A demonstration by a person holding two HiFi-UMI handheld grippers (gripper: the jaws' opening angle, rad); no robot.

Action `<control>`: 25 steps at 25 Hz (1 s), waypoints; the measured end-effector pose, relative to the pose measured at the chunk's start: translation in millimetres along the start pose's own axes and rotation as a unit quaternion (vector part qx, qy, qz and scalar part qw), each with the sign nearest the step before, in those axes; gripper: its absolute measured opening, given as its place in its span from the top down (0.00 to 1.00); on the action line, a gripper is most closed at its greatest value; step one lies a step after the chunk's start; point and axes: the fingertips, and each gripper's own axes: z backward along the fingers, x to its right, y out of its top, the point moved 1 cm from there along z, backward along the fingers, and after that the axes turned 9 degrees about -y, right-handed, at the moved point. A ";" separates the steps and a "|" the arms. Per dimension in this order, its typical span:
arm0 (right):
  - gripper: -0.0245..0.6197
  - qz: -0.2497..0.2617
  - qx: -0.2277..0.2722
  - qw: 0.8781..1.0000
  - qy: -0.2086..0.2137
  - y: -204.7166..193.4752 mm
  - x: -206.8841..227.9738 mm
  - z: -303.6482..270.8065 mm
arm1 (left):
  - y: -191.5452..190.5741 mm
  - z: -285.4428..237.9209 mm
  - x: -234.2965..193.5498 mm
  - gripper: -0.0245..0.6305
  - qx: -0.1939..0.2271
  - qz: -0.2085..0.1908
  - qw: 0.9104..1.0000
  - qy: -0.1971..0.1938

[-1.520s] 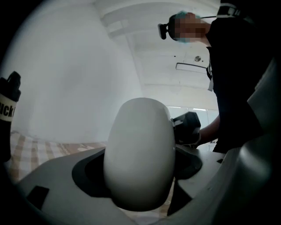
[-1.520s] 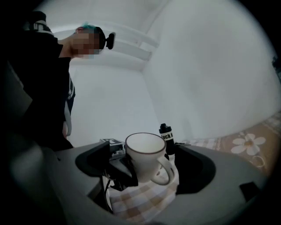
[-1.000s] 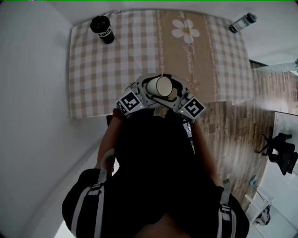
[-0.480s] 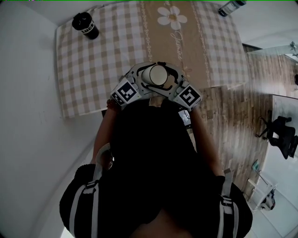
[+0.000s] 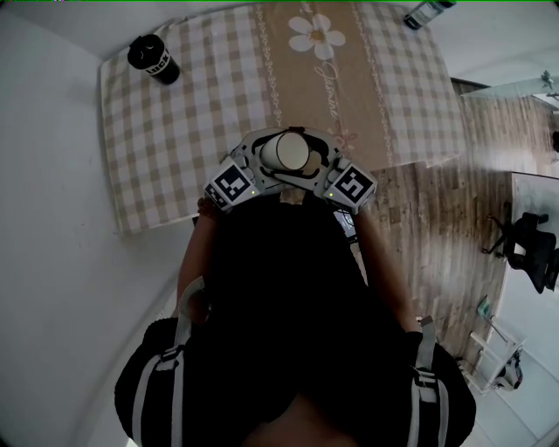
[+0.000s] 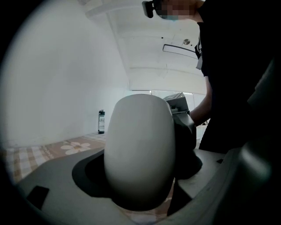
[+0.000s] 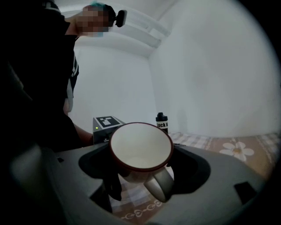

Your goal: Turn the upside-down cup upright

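**Cup held on its side between both tools, over the worktop's near edge**

At the far left corner of the worktop (image 5: 157, 202), a black bottle (image 5: 154, 59) stands on the checked cloth (image 5: 210, 96), well apart from everything else. A tan strip with a white flower (image 5: 315, 35) runs down the middle of the cloth.

The left tool (image 6: 138, 158) comes in from the lower left, with its marker cube (image 5: 231, 185) just in front of the person (image 5: 288, 288). In the left gripper view its jaws are closed on the cup's pale outer wall, which fills the gap from pad to pad.

The cup (image 5: 286, 151) is between the two tools, close to the person's chest. It is lifted clear of the cloth and lies on its side. Its dark-rimmed mouth faces the right tool's camera and its handle hangs downward, with the cloth showing beneath it.

The right tool (image 7: 140, 162) comes in from the lower right. Its jaws stand wide and clamp across the rim, with a pad against each side. Behind the cup, the right gripper view shows the left tool's cube and the black bottle.

A clear bottle (image 5: 428, 13) is at the worktop's far right corner. Right of the worktop there is wooden floor (image 5: 445, 227) and a dark chair (image 5: 533, 253).
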 end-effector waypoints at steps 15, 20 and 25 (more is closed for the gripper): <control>0.34 0.056 0.028 0.998 0.008 18.7 -6.2 -22.1 | 7.8 9.8 -9.9 0.36 0.038 0.018 0.999 -0.006; 0.34 0.012 0.041 0.999 -0.006 21.2 7.1 -23.5 | -1.0 17.2 -17.1 0.36 0.023 0.015 0.999 0.020; 0.34 -0.005 0.043 0.996 -0.083 22.6 50.2 -17.2 | -3.2 37.3 -30.4 0.40 0.051 0.039 0.996 0.055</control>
